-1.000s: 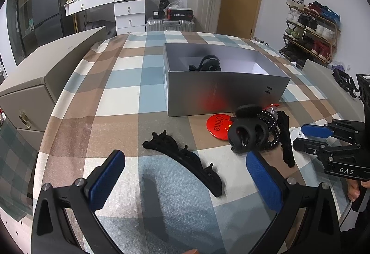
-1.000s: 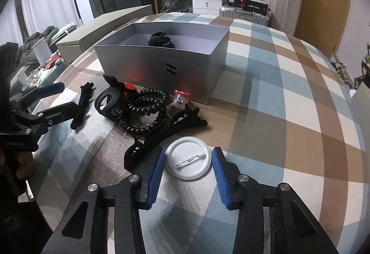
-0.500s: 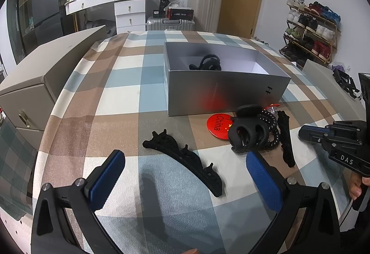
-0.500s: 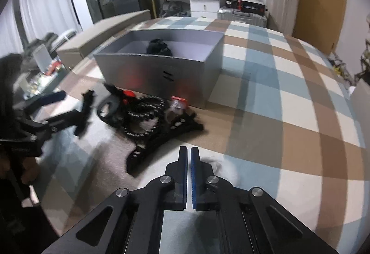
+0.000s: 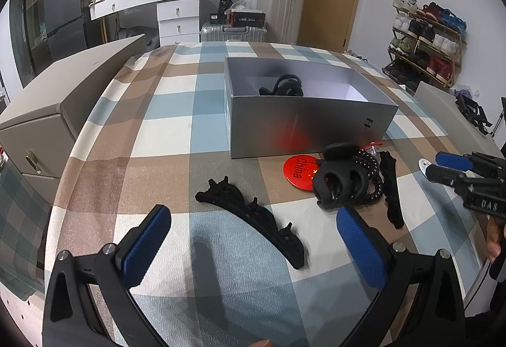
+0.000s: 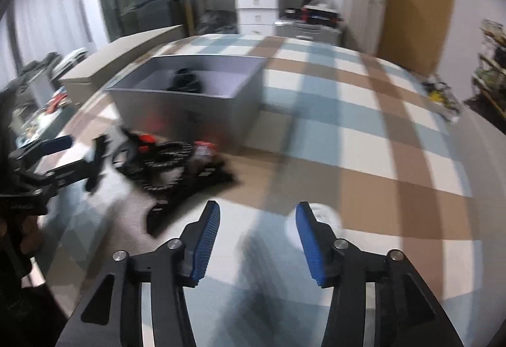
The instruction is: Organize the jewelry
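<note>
An open silver box (image 5: 303, 122) stands on the checked table with one black hair clip (image 5: 284, 86) inside. In front of it lie a long black clip (image 5: 253, 217), a red China badge (image 5: 299, 171), a black claw clip (image 5: 340, 184), a coiled black hair tie (image 5: 370, 170) and another long black clip (image 5: 392, 188). My left gripper (image 5: 253, 239) is open and empty, just short of the long clip. My right gripper (image 6: 257, 233) is open and empty above the table; a white badge (image 6: 322, 215) lies beside its right finger. The right wrist view is blurred.
A grey cabinet (image 5: 47, 113) stands at the table's left side. The right gripper also shows in the left wrist view (image 5: 442, 166), at the right edge. The box (image 6: 189, 94) and the pile of clips (image 6: 177, 157) sit ahead-left in the right wrist view.
My right gripper closed around the white badge, then opened again and swung left; the badge now lies beside its right finger. My left gripper has not moved.
</note>
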Available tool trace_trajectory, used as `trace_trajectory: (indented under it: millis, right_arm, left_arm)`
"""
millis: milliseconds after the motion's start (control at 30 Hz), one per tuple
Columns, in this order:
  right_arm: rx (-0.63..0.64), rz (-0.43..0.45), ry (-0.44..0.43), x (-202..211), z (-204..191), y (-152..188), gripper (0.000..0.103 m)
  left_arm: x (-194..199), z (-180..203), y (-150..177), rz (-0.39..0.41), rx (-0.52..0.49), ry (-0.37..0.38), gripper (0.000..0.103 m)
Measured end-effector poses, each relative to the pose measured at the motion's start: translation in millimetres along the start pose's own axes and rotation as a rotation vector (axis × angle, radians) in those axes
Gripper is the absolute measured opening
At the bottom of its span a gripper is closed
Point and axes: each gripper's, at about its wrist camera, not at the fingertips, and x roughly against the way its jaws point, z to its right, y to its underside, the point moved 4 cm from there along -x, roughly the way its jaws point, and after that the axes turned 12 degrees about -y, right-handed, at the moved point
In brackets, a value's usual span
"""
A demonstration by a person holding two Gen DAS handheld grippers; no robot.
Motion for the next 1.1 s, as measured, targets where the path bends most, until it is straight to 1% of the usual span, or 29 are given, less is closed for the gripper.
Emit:
trace_trajectory:
  millis: [33,67,167,433,467,533,633,767,967,1100]
  right_arm:
    - [-0.017,-0.008,0.014,-0.1,5.9,1.3,0.054]
    - [-0.029,-0.019,0.033,-1.2,11.3,3.3,0.055]
    - [-0.060,-0.046,0.039,-5.9,20.7,8.1,0.055]
    - [-0.060,-0.048,0.054,-13.2,22.0,9.6,0.055]
    - [-0.058,-0.047,0.054,-13.8,21.6,9.0,0.052]
    - [-0.046,-0.042,0.042,-14.3,17.9,7.5,0.042]
    - [-0.001,-0.048,0.026,-15.4,7.4,8.0,0.041]
    - [0.029,-0.013,-0.017,-9.3,-7.3,7.4,0.041]
    - [0.027,0.030,-0.089,-0.8,-21.2,2.9,0.042]
    - [0.033,0.044,-0.111,0.8,-28.9,0.9,0.042]
  left_arm:
    - [-0.3,0.0,-0.6,-0.001,0.001,0.001,0.102]
    - [-0.6,-0.2,-0.9,-0.003,0.001,0.002,0.102]
    - [-0.9,-0.9,-1.5,-0.004,0.002,0.004,0.102]
    - [-1.0,-1.0,-1.7,-0.005,0.002,0.004,0.102]
    - [-0.9,-1.0,-1.7,-0.005,0.003,0.005,0.102]
    - [-0.7,-1.1,-1.7,-0.006,0.002,0.004,0.102]
    - [-0.7,-1.1,-1.7,-0.006,0.002,0.004,0.102]
    - [-0.7,-1.1,-1.4,-0.006,0.002,0.002,0.102]
    - [-2.2,-0.7,0.4,-0.018,0.001,0.001,0.102]
    - [-3.9,-1.7,1.3,-0.039,0.009,-0.013,0.102]
